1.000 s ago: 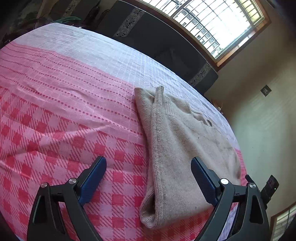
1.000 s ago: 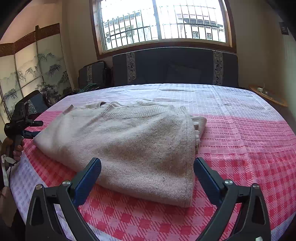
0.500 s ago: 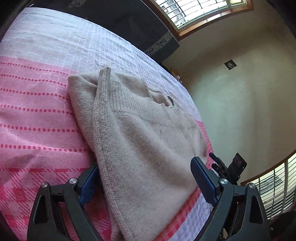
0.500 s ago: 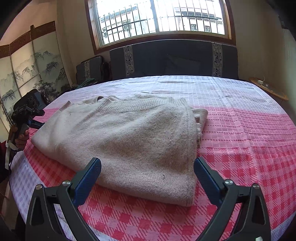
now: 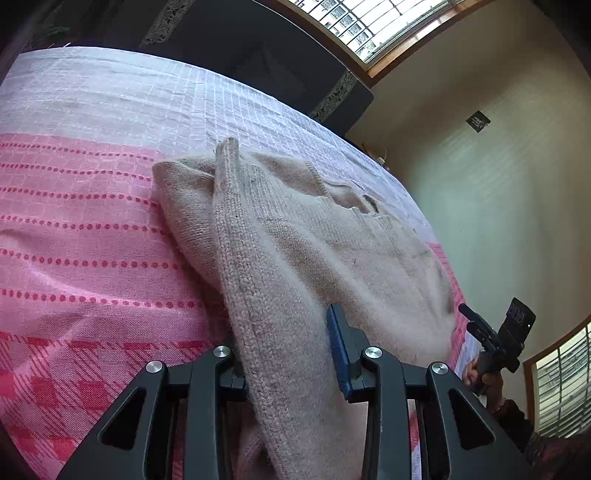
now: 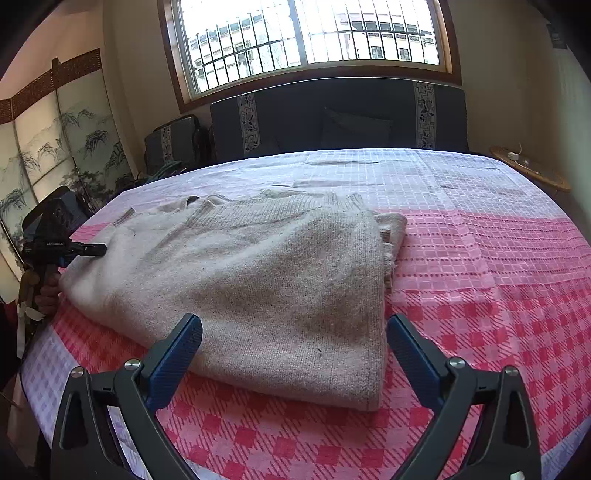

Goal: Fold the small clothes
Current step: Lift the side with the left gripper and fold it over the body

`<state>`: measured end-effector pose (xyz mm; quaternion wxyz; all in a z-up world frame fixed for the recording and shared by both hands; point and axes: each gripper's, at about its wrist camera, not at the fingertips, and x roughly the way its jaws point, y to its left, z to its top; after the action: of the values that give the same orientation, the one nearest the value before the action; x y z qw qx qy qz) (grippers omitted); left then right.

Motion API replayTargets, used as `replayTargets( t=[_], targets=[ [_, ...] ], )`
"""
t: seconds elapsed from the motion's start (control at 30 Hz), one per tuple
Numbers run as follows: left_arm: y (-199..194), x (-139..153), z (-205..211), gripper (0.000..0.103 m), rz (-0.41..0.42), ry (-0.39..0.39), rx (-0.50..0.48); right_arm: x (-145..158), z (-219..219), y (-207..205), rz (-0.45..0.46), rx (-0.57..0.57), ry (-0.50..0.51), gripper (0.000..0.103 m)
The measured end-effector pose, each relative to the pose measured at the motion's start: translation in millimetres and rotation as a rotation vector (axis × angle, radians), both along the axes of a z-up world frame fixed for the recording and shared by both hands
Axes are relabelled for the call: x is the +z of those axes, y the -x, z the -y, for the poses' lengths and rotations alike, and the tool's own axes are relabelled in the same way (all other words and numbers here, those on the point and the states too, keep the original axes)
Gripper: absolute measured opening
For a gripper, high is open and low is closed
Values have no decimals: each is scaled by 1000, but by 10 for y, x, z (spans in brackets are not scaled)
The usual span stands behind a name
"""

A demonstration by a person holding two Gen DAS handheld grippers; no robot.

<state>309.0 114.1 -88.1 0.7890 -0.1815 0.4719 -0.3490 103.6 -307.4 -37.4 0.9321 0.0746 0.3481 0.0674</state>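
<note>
A beige knit sweater (image 6: pixel 258 273) lies folded on the bed's pink and white checked cover (image 6: pixel 480 295). In the left wrist view the sweater (image 5: pixel 314 240) has its near hem edge lifted between my left gripper's (image 5: pixel 288 354) blue pads, which are shut on it. My right gripper (image 6: pixel 295 343) is open, its fingers standing on either side of the sweater's near corner, just above the cloth. The left gripper also shows in the right wrist view (image 6: pixel 88 250) at the sweater's far left edge. The right gripper shows in the left wrist view (image 5: pixel 469 314) at the far edge.
A dark headboard (image 6: pixel 332 118) and barred window (image 6: pixel 314 33) stand behind the bed. A painted folding screen (image 6: pixel 44 147) is at the left. A small wooden side table (image 6: pixel 528 170) stands at the right. Bare cover lies right of the sweater.
My left gripper moved forward onto the sweater's edge and shut on it. My right gripper came closer to the sweater's near corner and stays open.
</note>
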Motion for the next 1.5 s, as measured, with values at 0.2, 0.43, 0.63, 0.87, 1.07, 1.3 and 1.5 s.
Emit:
replayTargets(
  t=[0.2, 0.43, 0.63, 0.87, 1.07, 1.3, 1.5],
  targets=[
    [30, -17, -11, 32, -6, -5, 39, -4, 315, 48, 33, -83, -158, 100],
    [80, -38, 8, 32, 24, -6, 67, 3, 446, 79, 61, -134, -224, 100],
    [110, -4, 99, 29, 40, -61, 102, 17, 519, 142, 95, -134, -276, 99],
    [128, 22, 161, 25, -30, -92, 217, 23, 478, 141, 96, -54, -311, 100],
    [113, 234, 305, 19, -54, -175, 239, 16, 489, 143, 102, -31, -344, 100],
    [184, 707, 658, 17, -35, -165, 269, -2, 520, 139, 99, -15, -372, 100],
    [297, 1083, 1224, 17, -21, -131, 240, -9, 493, 146, 102, 15, -368, 100]
  ],
)
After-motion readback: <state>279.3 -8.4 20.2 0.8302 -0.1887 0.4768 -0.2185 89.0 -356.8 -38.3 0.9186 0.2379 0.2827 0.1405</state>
